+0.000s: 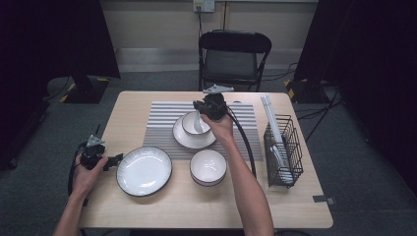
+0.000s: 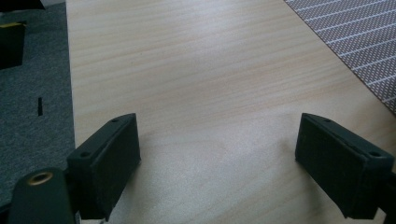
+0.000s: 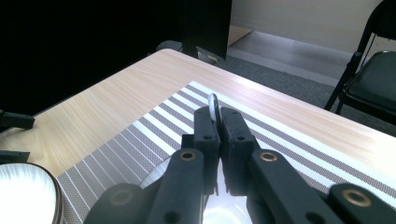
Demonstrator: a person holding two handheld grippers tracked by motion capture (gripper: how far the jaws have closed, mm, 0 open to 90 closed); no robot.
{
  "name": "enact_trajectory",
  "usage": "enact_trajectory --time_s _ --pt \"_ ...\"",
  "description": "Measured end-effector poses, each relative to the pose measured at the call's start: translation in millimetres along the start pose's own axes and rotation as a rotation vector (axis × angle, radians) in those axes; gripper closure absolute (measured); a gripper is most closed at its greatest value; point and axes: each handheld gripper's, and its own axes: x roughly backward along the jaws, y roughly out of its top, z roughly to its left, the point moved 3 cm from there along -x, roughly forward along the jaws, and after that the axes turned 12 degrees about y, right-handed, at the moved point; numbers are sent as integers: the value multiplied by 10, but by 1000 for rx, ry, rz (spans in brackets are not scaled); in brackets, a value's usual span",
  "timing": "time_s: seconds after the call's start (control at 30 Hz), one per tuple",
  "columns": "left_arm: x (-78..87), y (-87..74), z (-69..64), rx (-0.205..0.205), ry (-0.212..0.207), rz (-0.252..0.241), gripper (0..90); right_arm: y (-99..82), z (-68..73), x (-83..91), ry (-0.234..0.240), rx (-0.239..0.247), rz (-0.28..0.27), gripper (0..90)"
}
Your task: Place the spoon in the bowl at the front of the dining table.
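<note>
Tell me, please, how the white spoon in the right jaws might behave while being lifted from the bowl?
The white spoon looks glazed and smooth, so it may slip or pivot in the thin grip of the right gripper. It seems stiff and probably chips if knocked against the small white bowl.

Clamped in the matt black plastic right gripper [image 3: 218, 122] is a glossy white ceramic spoon [image 1: 197, 123]. Below it lie a woven grey-striped cloth placemat [image 3: 140, 135], glossy dark-rimmed white ceramic bowls [image 1: 208, 167], and the smooth pale wood-grain table [image 2: 196, 70].
</note>
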Motion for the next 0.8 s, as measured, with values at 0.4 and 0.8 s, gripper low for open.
enact_trajectory --time_s 0.4,0.8 --pt "0 0 0 0 0 0 134 -124 39 26 13 0 7 860" --pt "0 0 0 0 0 0 134 -258 96 42 10 14 5 856"
